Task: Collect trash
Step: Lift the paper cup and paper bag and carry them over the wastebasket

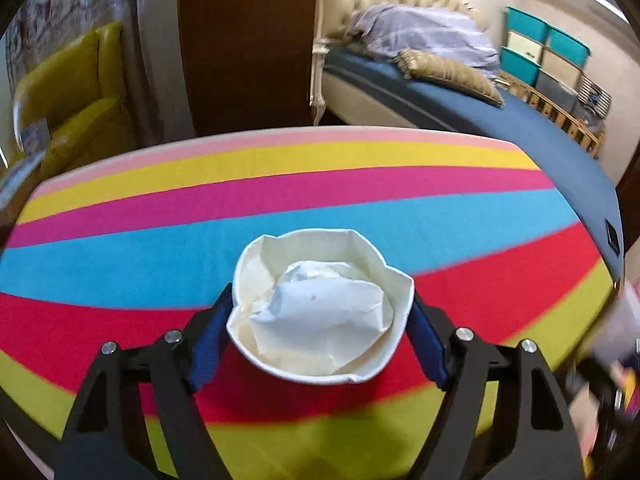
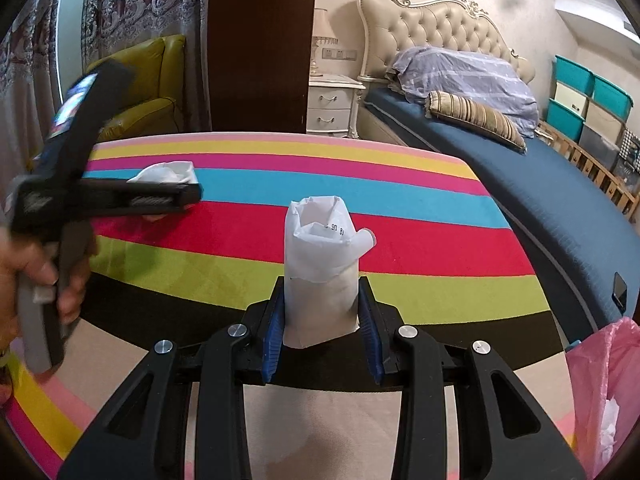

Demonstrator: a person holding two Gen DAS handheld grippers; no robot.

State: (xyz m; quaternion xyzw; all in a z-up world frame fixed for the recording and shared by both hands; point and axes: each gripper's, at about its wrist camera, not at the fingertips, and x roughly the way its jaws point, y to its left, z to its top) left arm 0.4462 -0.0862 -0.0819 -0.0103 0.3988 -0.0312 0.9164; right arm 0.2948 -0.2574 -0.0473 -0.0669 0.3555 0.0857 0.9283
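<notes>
Blue pads of your left gripper flank crumpled paper cup, touching both sides of rim; wadded tissue inside. Cup over red stripe, mid striped tabletop. Your right gripper clamped on white carton, held upright above near edge of tabletop. Pink trash bag beyond right near corner. Your hand grips left tool's handle.

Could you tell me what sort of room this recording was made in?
Most likely a bedroom: a bed with a tufted headboard, a nightstand and a striped rug are in view.
</notes>
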